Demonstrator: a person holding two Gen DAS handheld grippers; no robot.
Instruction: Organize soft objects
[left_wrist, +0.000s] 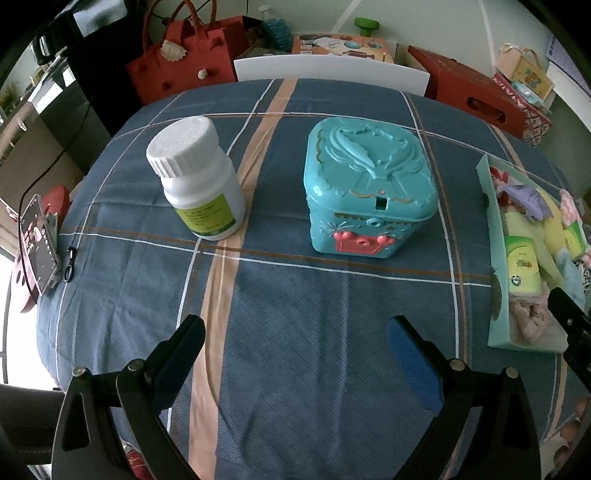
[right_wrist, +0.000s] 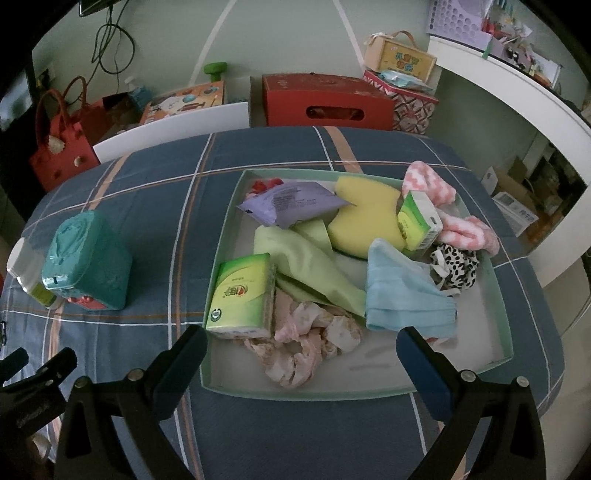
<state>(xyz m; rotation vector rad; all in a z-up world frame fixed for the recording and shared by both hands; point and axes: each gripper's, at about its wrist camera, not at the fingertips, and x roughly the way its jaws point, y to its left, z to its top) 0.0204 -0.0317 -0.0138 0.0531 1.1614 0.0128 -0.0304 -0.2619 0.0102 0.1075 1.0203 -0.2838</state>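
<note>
In the left wrist view the tray (left_wrist: 495, 258) is cut off by the frame edge at 3 o'clock, its contents half hidden. The left gripper (left_wrist: 295, 332) hovers with jaws apart and empty; the white bottle (left_wrist: 199, 177) stands at 11 o'clock, the teal box (left_wrist: 369, 188) at 1 o'clock. The right gripper (right_wrist: 301, 341) is also spread and empty, just before the tray's near wall. Beyond it at 12 o'clock lie a pink crumpled cloth (right_wrist: 306, 347), green tissue pack (right_wrist: 242, 295), blue face mask (right_wrist: 402, 291), green cloth (right_wrist: 314, 266), yellow sponge (right_wrist: 365, 218) and purple packet (right_wrist: 291, 203).
</note>
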